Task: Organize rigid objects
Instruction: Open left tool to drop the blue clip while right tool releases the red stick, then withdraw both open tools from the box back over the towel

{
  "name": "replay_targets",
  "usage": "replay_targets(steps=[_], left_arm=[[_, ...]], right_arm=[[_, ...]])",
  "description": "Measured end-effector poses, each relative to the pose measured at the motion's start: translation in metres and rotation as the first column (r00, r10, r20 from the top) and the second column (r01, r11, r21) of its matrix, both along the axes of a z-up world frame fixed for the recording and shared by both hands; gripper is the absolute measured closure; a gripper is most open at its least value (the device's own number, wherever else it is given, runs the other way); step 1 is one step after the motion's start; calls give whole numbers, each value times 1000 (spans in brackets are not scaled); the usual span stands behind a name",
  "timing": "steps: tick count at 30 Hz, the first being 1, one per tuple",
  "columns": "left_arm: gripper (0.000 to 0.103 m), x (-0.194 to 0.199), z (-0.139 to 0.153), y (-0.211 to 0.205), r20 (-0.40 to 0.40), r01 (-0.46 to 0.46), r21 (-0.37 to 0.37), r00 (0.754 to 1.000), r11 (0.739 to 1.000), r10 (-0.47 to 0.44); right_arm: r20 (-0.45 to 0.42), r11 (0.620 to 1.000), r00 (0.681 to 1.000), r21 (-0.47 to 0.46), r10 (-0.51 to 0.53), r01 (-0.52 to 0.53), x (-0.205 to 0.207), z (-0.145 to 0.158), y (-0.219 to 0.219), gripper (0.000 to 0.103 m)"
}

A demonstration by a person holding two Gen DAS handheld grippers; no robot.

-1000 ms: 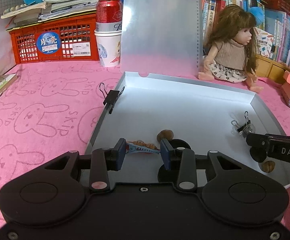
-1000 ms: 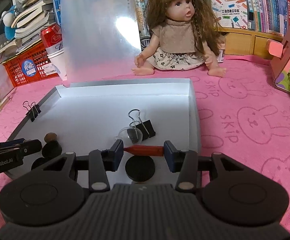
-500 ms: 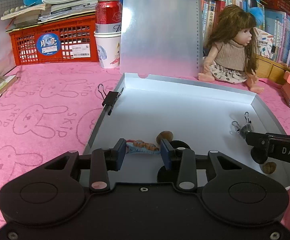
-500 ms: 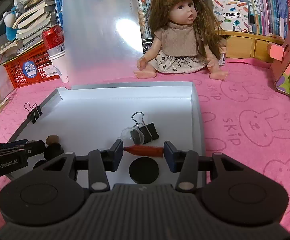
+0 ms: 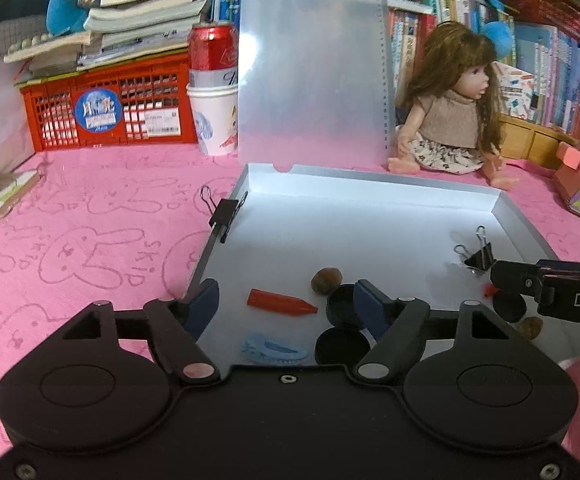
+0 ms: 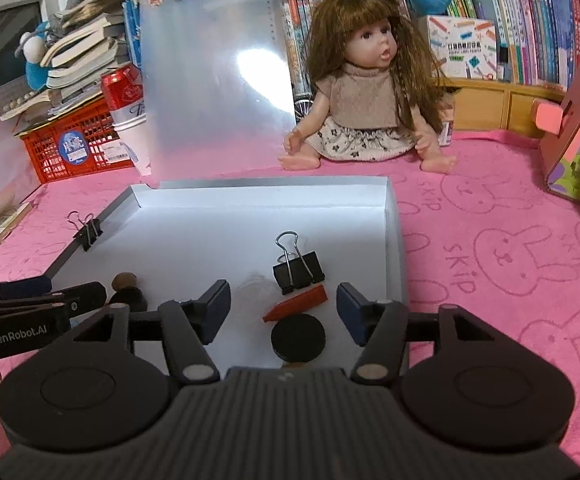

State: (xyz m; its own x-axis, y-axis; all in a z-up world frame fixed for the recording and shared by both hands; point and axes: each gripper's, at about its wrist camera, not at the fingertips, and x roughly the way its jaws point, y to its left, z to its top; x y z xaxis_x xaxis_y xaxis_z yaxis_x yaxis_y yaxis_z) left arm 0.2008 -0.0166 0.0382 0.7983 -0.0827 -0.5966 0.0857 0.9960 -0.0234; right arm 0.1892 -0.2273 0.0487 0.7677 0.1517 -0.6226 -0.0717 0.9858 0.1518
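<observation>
A shallow white tray (image 5: 369,174) lies on the pink cloth. My left gripper (image 5: 286,304) hangs over its near left part, jaws opening and pressing on nothing. Under the gap lie a red tapered piece (image 5: 280,304) and a blue hair clip (image 5: 274,350). A brown nut (image 5: 325,280) and two black discs (image 5: 341,308) sit just right of them. My right gripper (image 6: 284,310) is over the tray's (image 6: 393,240) near right part, jaws opening too. Another red tapered piece (image 6: 295,304) lies loose below, between a black binder clip (image 6: 297,268) and a black disc (image 6: 297,338).
A second binder clip (image 5: 226,214) grips the tray's left wall. Behind the tray stand a clear clipboard (image 5: 309,72), a doll (image 5: 445,120), a paper cup with a red can (image 5: 214,80) and an orange crate (image 5: 106,112). A pink cardboard box (image 6: 573,132) stands at the right.
Both grippers have opened wide. The left one let go of the blue hair clip, which now lies on the tray floor. The right one released its red piece, which rests slanted.
</observation>
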Motion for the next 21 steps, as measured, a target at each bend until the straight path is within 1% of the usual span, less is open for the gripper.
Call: replay_targets(steps=[8,12,21], left_arm=[[26,-28,11,1,32,53,-4,998,999,-53],[26,-43,15,0,47,83,4,995,997,-83],[25,-67,15,-1,44,122,-6,992,993,-121]], right_arm=[[64,999,997,-27,39,-37,-31,11,6,21],[86,998,994,-35,62,-59,-47,13,9,20],[121,996,990,-63,75,-68,-68,15,11,18]])
